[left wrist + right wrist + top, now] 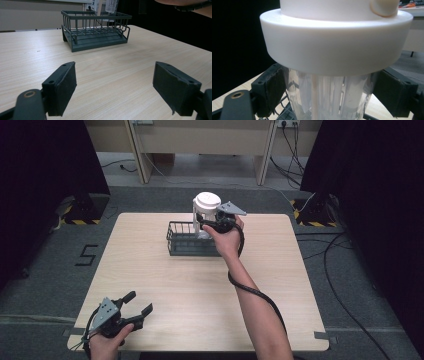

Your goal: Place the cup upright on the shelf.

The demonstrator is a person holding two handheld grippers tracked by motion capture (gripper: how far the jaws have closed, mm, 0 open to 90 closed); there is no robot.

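Note:
A clear bottle with a wide white lid (206,202) stands upright at the far right corner of a dark wire basket (187,242). Whether its base rests in the basket is hidden. My right gripper (207,225) is shut on the bottle's clear body just below the lid (332,45), one pad on each side, with the basket's wire (287,112) beneath. My left gripper (140,302) sits low at the table's near left corner, jaws wide open with nothing between them (115,87). It faces the basket (96,32) across bare tabletop.
The light wood table (190,285) has the basket at its far middle. A black cable (255,292) trails along the person's right forearm. Dark curtains flank both sides, and cables lie on the grey floor (340,270) to the right.

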